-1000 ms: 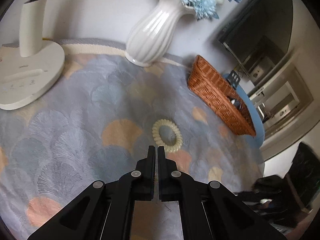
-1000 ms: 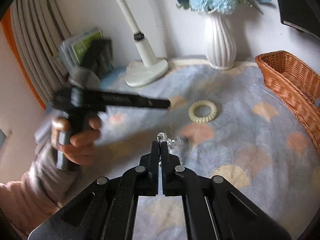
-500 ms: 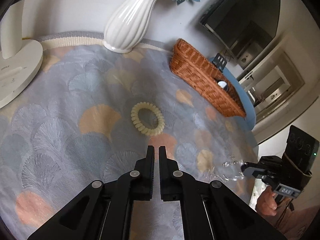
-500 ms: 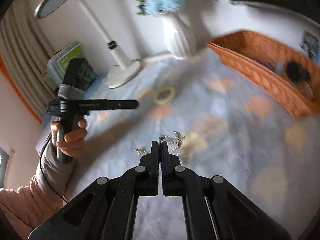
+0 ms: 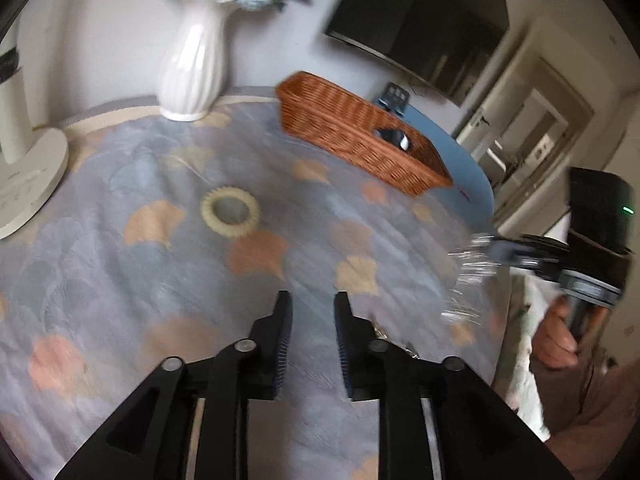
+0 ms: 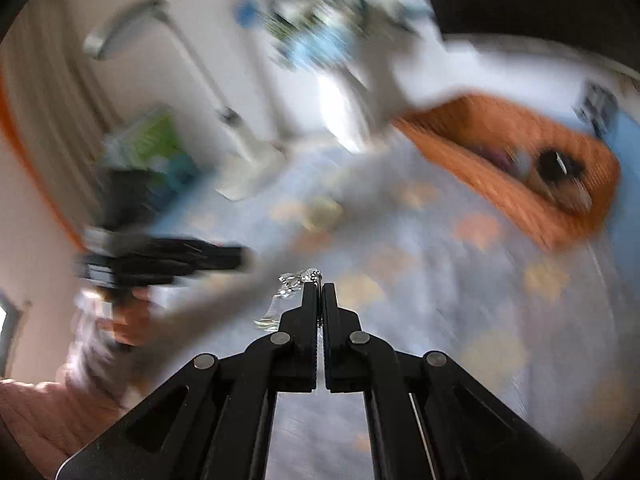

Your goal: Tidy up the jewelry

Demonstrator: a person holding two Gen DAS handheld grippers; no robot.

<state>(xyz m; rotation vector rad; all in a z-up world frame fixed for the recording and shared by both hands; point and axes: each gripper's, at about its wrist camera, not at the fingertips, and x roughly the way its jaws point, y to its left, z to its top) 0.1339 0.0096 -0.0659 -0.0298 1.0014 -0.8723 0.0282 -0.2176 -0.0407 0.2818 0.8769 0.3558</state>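
Left black two-finger gripper (image 5: pixel 310 300) jaws just been opening, nothing between, right black gripper (image 6: pixel 319 286) clamped on glittering clear-bead bracelet (image 6: pixel 294 284) (dangling, blurred) above fan-patterned blue tablecloth (image 5: pixel 120 280), cream spiral hair tie (image 5: pixel 230 212) lying near woven brown wicker basket (image 5: pixel 352 136).

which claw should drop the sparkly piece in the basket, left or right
Right. The right claw is already shut on the sparkly chain, with the wicker basket ahead of it. The left claw has just been opening with nothing between its fingers.
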